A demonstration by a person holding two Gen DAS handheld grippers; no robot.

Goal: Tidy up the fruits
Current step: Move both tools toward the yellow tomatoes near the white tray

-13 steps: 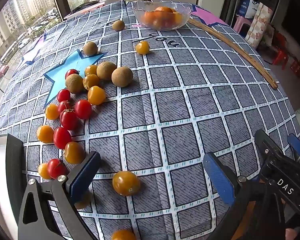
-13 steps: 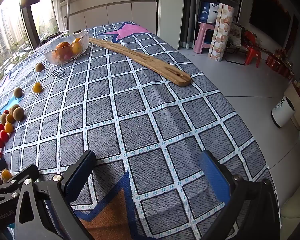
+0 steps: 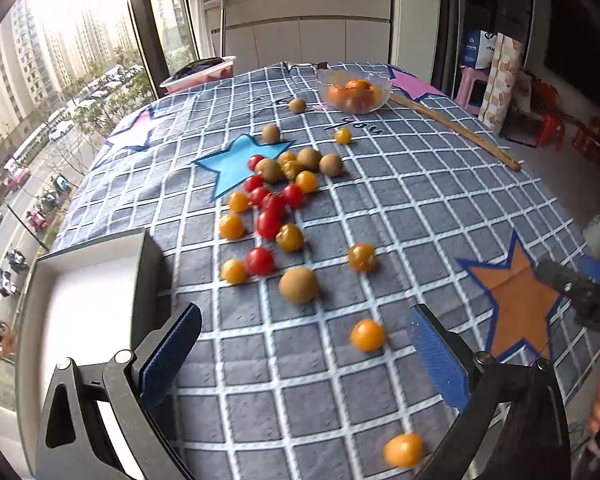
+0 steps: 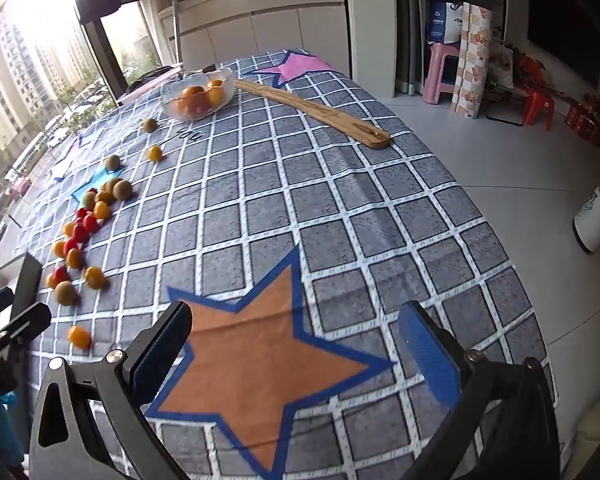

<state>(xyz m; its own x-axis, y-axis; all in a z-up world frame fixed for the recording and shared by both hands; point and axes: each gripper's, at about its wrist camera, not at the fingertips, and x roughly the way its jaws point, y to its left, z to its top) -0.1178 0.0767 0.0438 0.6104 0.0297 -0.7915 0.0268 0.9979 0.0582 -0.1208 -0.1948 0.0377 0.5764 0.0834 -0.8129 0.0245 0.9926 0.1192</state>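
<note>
Since the earlier frame we have pulled both tools up and back: the left view now takes in the whole fruit scatter and the room beyond, and the orange star (image 4: 260,344) has come under the right tool.

Our left tool (image 3: 300,364) hangs over the checked cloth (image 3: 420,208) with its ribbed blue pads spread wide, pinching nothing. An orange tomato (image 3: 367,334) lies on the cloth between them, and another (image 3: 403,449) sits nearer, by the right pad. A matte brown round fruit (image 3: 299,285) rests just beyond, beside a dull amber one (image 3: 362,257).

Further off, glossy red tomatoes (image 3: 269,222) and orange ones cluster with more brown fruits near the blue star (image 3: 236,160). The clear glass bowl (image 3: 354,90) holding orange fruit stands at the far end of the counter, with a long flat wooden board (image 3: 456,130) beside it. A white box (image 3: 84,292) with a dark wall sits at the left edge.

Our right tool (image 4: 296,356) also has its pads spread and holds nothing, over the orange star.
</note>
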